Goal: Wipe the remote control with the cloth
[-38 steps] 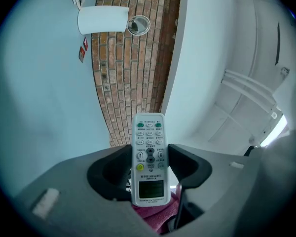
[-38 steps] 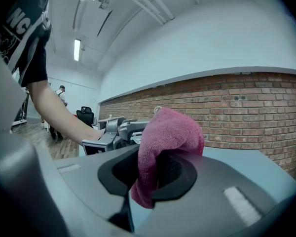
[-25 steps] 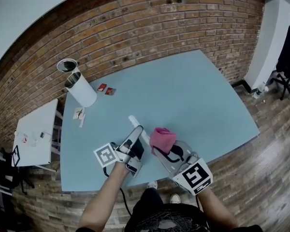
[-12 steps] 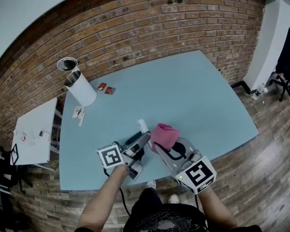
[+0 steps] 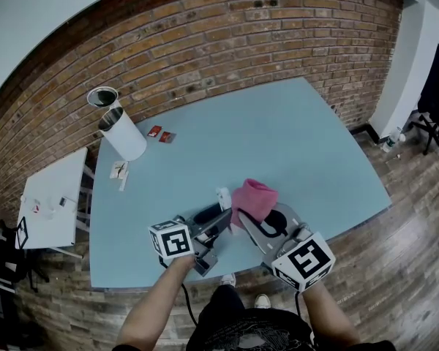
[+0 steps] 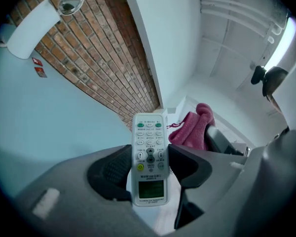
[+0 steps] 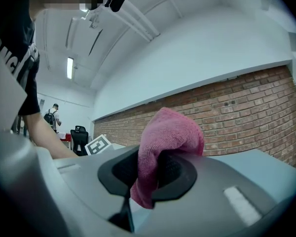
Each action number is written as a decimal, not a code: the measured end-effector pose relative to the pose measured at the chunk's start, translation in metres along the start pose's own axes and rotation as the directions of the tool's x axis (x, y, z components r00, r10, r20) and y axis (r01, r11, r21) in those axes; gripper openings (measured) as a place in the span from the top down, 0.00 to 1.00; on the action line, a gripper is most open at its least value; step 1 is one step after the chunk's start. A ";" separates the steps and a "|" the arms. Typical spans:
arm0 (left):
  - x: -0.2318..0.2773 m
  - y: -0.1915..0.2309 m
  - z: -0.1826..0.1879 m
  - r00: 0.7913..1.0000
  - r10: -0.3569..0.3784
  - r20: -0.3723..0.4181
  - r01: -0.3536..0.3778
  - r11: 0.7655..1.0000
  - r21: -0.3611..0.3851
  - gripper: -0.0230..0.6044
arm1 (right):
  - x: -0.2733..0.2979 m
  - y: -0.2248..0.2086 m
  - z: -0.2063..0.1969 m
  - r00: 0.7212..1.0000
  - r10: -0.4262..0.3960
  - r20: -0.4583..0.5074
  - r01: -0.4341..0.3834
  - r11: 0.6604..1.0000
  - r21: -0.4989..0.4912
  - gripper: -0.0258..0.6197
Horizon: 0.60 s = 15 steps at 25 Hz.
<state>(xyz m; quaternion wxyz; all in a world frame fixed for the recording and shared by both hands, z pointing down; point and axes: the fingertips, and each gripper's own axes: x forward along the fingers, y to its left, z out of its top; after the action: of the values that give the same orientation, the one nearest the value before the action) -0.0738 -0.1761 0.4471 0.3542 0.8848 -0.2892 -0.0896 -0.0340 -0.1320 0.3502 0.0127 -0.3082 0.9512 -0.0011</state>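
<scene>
Head view: left gripper [image 5: 219,216] holds the white remote control [image 5: 224,197] above the blue worktop [image 5: 293,137], with the pink cloth [image 5: 254,198] in the right gripper [image 5: 253,216] just beside its far end, apparently poised to rub it. Left gripper view: jaws clamp the remote's sides, leaving the keypad exposed. Right gripper view: jaws pinch the cloth low, leaving a bunched pad free.

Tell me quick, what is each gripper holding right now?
Left gripper: closed on the remote control.
Right gripper: closed on the pink cloth.
</scene>
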 end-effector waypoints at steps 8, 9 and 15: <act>0.012 -0.017 -0.018 0.995 -0.008 -0.104 0.022 0.992 0.128 0.59 | -0.004 -0.015 0.009 0.999 -0.029 0.016 0.029 1.000 0.005 0.87; 0.013 -0.018 -0.020 0.994 -0.007 -0.111 0.022 0.990 0.137 0.59 | -0.005 -0.017 0.009 0.999 -0.033 0.016 0.032 0.999 0.005 0.87; 0.018 -0.022 -0.033 0.983 0.027 -0.181 0.019 0.968 0.250 0.59 | -0.007 -0.027 0.010 0.999 -0.048 0.016 0.048 0.999 0.009 0.87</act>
<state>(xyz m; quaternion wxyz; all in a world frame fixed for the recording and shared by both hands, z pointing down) -0.0374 -0.1543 0.4570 0.2650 0.9263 -0.2661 0.0300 -0.0117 -0.1497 0.3401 0.0218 -0.3310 0.9434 -0.0029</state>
